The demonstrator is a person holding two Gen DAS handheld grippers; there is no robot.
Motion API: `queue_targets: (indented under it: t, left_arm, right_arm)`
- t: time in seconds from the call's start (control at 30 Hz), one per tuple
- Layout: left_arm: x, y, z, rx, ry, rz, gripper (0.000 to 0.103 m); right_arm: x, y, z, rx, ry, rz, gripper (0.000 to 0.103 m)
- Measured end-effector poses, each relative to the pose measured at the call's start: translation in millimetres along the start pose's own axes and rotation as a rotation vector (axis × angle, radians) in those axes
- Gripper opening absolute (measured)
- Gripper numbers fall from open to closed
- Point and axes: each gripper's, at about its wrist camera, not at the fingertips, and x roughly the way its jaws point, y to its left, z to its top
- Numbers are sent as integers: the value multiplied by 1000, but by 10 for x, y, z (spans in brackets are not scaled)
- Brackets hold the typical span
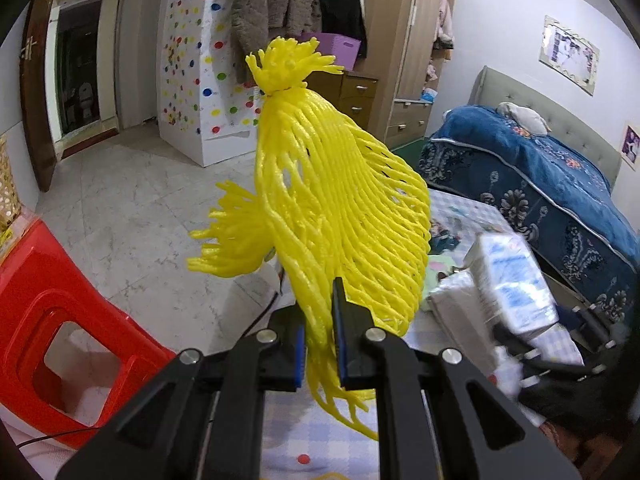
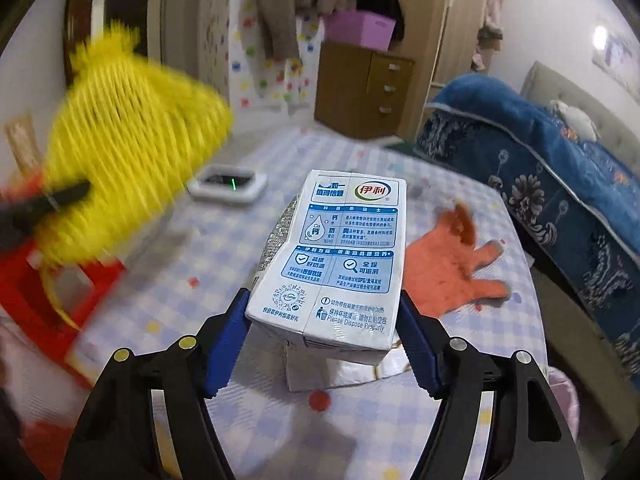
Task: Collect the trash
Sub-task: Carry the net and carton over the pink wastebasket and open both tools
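We hold two pieces: left gripper [image 1: 320, 344] fingers clamp yellow foam net [image 1: 340, 208], right gripper [image 2: 324, 340] fingers grip milk carton [image 2: 344, 256] — both lifted off worktop [image 2: 224, 280]. Orange glove [image 2: 452, 268] left; no bin in view — nothing dropped yet, we judge.

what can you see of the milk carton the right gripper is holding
The milk carton is a white, box-shaped pack with blue printed panels, Chinese text, a red-and-green logo near its far end and a QR code near the gripper. It looks like coated paperboard, and its left side is dented and creased. The right gripper clamps its near end between blue pads, holding it tilted away above the checked tablecloth. Something white sits just under it. In the left wrist view it appears blurred.
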Motion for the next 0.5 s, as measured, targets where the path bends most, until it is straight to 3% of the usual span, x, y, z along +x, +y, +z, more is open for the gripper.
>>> queue_targets:
  t: [0.17, 0.5]
  left_arm:
    - [-83, -307, -5, 45, -6, -69, 9]
    - [-125, -1375, -183, 219, 32, -241, 9]
  right_arm:
    - [-474, -377, -17, 54, -64, 11, 71]
    - [-965, -1198, -504, 217, -73, -109, 71]
